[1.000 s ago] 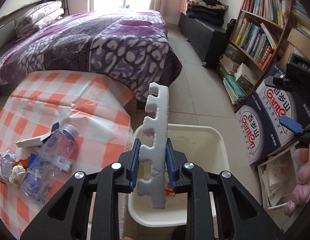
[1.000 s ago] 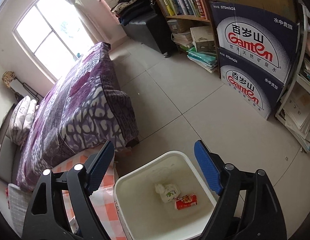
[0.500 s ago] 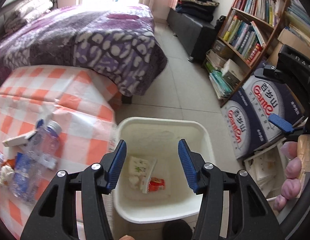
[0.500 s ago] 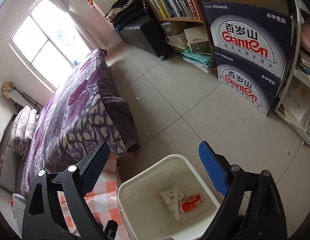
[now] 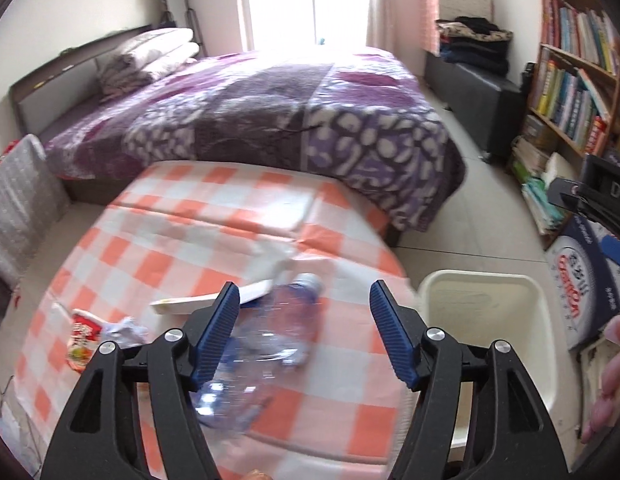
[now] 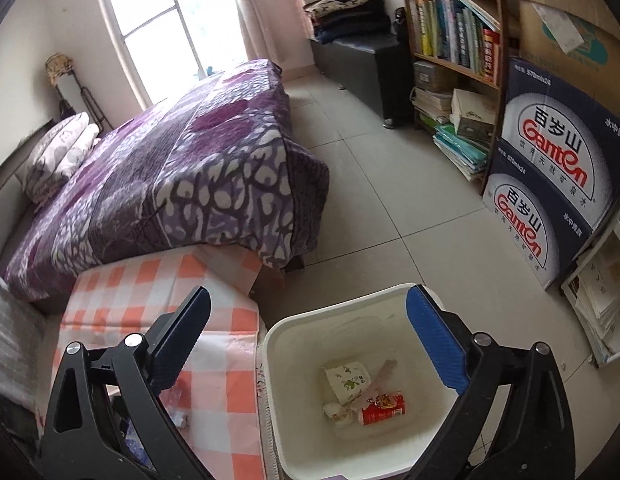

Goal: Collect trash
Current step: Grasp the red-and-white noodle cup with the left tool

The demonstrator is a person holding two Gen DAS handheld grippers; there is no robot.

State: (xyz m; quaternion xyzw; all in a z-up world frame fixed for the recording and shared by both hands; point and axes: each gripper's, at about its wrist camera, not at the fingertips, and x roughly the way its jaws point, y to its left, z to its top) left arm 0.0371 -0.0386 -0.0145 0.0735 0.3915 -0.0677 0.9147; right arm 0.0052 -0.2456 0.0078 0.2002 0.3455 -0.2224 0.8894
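My left gripper (image 5: 304, 322) hangs over a table covered in an orange-and-white checked cloth (image 5: 214, 240), its blue-padded jaws opening with nothing pinched between them. Below them lies a crushed clear plastic bottle (image 5: 270, 344), blurred, with a flat white strip (image 5: 214, 300) just beyond it and a crumpled red-and-white wrapper (image 5: 84, 336) further left on the cloth. My right gripper (image 6: 308, 326) hovers above a cream plastic bin (image 6: 278, 380) that stands on the tiled floor just beside the table, and its jaws are also opening, spread wide and holding nothing. Inside the bin rest a white packet with green print (image 6: 347, 382), a pale foam strip (image 6: 375, 384) and a red wrapper (image 6: 383, 408). A bed with a purple blanket (image 6: 182, 176) fills the background.
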